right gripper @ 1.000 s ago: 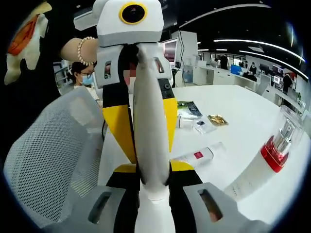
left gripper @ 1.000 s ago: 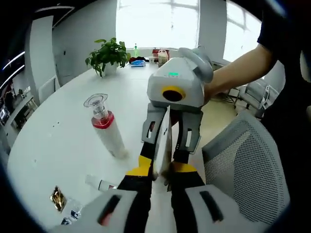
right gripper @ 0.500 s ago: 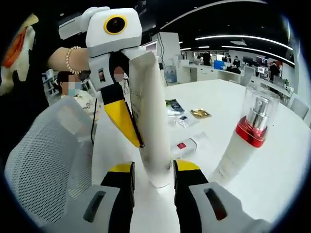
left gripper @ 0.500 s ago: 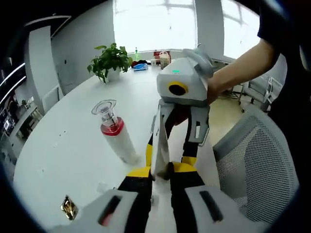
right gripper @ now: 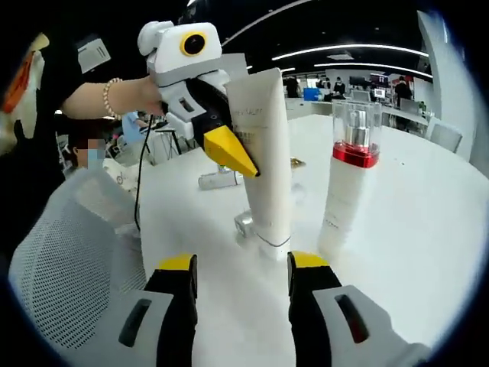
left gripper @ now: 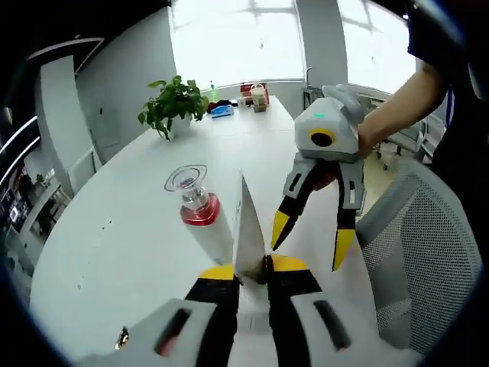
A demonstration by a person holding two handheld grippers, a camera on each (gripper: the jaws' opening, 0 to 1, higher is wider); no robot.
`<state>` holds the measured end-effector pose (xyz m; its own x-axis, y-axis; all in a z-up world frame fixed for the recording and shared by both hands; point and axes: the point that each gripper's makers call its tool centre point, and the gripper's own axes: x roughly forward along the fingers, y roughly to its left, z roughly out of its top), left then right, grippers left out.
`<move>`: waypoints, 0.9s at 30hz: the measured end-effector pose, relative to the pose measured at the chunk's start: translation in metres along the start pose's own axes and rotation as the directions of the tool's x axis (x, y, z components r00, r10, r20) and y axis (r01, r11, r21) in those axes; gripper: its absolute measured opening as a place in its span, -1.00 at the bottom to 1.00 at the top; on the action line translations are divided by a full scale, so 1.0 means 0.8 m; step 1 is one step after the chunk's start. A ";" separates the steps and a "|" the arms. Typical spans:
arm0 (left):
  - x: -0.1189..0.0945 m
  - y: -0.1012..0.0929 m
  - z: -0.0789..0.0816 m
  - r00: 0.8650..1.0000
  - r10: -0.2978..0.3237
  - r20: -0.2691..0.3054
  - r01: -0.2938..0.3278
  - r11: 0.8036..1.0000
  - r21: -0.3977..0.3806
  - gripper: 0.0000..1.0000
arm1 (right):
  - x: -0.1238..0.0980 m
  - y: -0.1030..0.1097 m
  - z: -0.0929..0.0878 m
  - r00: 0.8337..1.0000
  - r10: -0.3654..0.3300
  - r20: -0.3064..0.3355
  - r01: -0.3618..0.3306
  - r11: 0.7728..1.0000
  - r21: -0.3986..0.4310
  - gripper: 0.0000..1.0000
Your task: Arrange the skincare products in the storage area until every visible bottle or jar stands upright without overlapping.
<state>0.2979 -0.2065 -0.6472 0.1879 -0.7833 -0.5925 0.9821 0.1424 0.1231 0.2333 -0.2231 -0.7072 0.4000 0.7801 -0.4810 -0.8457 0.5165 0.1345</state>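
While the white tube [right gripper: 263,157] is standing cap-down on the white surface [left gripper: 114,229], the left hand-held gripper [right gripper: 233,157] is pinching its upper part, its yellow-tipped jaws closed on the flat crimped end; in the left gripper view the tube [left gripper: 248,237] is rising edge-on between those jaws. Half a second ago the right hand-held gripper [left gripper: 309,241] was clamping the tube near its cap; now its jaws are spread wide with nothing between them, and it is sitting clear of the tube on the side toward the mesh chair [left gripper: 424,252]. That release suggests the tube is now being steadied upright by one gripper alone, so its placement is probably close to finished. Just beside it, a pump bottle [right gripper: 348,180] with a red collar and clear cap is standing upright, near but apparently not touching. Farther back, a small tube [right gripper: 218,180] is lying flat on the surface, so it likely needs standing up next. A potted plant [left gripper: 172,99] is sitting well apart at the far end.
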 end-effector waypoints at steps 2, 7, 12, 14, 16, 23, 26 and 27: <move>0.003 0.011 0.000 1.000 0.003 0.003 -0.003 1.000 -0.002 -0.73 | -0.001 0.001 -0.003 1.000 -0.015 -0.001 0.015 1.000 0.020 0.08; 0.008 0.029 0.001 1.000 0.011 0.008 -0.011 1.000 0.000 -0.73 | -0.005 -0.004 -0.012 0.998 -0.060 -0.001 0.060 0.996 0.061 0.23; 0.012 0.042 0.000 1.000 0.018 0.015 -0.018 1.000 0.002 -0.73 | -0.013 -0.009 -0.016 0.995 -0.097 0.010 0.096 0.991 0.095 0.31; 0.014 0.050 -0.001 1.000 0.022 0.016 -0.022 1.000 -0.002 -0.73 | -0.017 -0.008 -0.016 0.994 -0.106 0.017 0.103 0.989 0.103 0.31; 0.014 0.056 -0.002 1.000 0.023 0.018 -0.023 1.000 -0.001 -0.73 | -0.019 -0.007 -0.015 0.994 -0.112 0.019 0.109 0.988 0.108 0.32; 0.016 0.059 0.002 1.000 0.023 0.020 -0.024 1.000 0.009 -0.72 | -0.035 -0.011 -0.019 0.987 -0.160 0.033 0.153 0.976 0.158 0.42; 0.017 0.063 0.002 0.999 0.027 0.021 -0.027 1.000 0.010 -0.71 | -0.038 -0.010 -0.021 0.985 -0.170 0.034 0.162 0.973 0.165 0.45; 0.017 0.063 0.002 0.999 0.029 0.022 -0.029 1.000 0.006 -0.71 | -0.039 -0.009 -0.021 0.984 -0.173 0.035 0.164 0.972 0.171 0.46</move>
<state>0.3502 -0.2111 -0.6478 0.2155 -0.7920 -0.5713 0.9762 0.1609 0.1452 0.2213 -0.2571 -0.7081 0.5521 0.6911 -0.4664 -0.6956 0.6902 0.1993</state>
